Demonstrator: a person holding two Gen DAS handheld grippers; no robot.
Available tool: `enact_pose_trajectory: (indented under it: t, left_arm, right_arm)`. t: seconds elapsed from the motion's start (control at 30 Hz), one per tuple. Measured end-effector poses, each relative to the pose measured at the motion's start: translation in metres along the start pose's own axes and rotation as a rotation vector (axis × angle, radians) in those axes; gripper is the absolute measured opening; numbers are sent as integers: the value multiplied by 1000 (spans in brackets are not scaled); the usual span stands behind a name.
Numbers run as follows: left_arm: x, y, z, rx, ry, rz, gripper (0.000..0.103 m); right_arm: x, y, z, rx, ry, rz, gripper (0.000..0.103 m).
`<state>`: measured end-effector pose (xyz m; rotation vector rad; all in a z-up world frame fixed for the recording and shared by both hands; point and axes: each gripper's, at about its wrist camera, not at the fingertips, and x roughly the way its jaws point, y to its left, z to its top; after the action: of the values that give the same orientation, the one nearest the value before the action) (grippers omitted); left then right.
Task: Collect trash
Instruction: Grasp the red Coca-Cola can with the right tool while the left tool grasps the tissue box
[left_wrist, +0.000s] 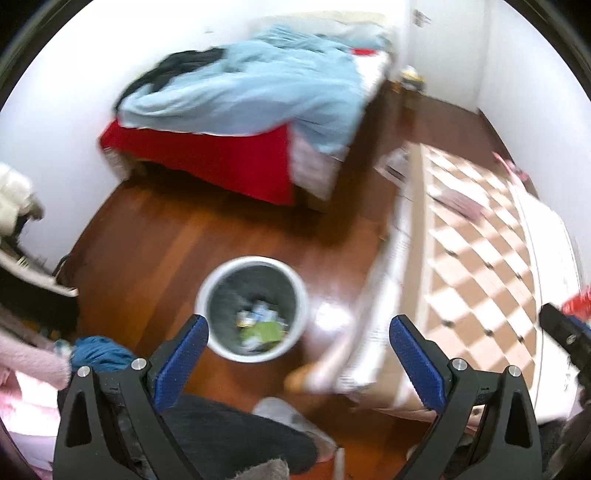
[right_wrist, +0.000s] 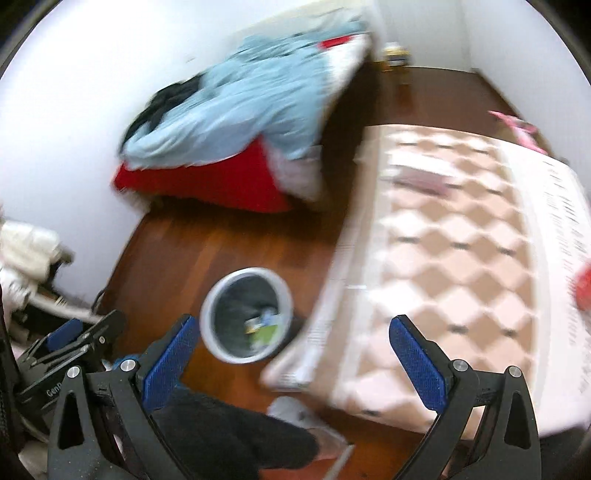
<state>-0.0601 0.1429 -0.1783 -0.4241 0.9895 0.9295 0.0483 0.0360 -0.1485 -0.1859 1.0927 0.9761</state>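
A round white trash bin (left_wrist: 253, 308) with a dark liner stands on the wooden floor and holds several scraps, one of them green (left_wrist: 264, 330). It also shows in the right wrist view (right_wrist: 246, 314). My left gripper (left_wrist: 299, 350) is open and empty, held above the bin's near rim. My right gripper (right_wrist: 291, 350) is open and empty, above the bin's right side and the edge of a table with a checkered cloth (right_wrist: 461, 266). A red object (right_wrist: 583, 291) lies at the table's far right edge; it also shows in the left wrist view (left_wrist: 578, 304). Both views are blurred.
A bed (left_wrist: 258, 110) with a light blue blanket and red sheet stands against the far wall. A pale crumpled item (left_wrist: 280, 410) lies on the floor near the table's corner. Dark and blue cloth (left_wrist: 99, 352) lies at lower left. White clutter (right_wrist: 26, 251) sits by the left wall.
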Motion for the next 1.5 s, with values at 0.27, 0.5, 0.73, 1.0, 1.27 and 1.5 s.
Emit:
enact_pose_trajectory:
  t: [0.27,0.5,0.73,1.0,1.27,1.5]
  left_arm:
    - [64,-138,-13,116,89,-51,100]
    - [105,-206,-9,139,144,-46,100]
    - [132,-228,18,81,187,-49,100]
    - [153,-229,123,-124,189,-145,100]
    - [224,-219,186,-349,375,-178,98]
    - [239,-230,189,-350,375,-173,50]
  right_arm:
    - [-36,-181,-14,229,-93,-332,103]
    - [-42,-313,-19,393,-171,-469,103]
    - [-12,-374,-3,452,-213,-462,98]
    - [12,-398,46,489,-202,-407,73]
    - [77,-383,139,351,115,-418,72]
    - [121,-383,172,302,227,-458,72]
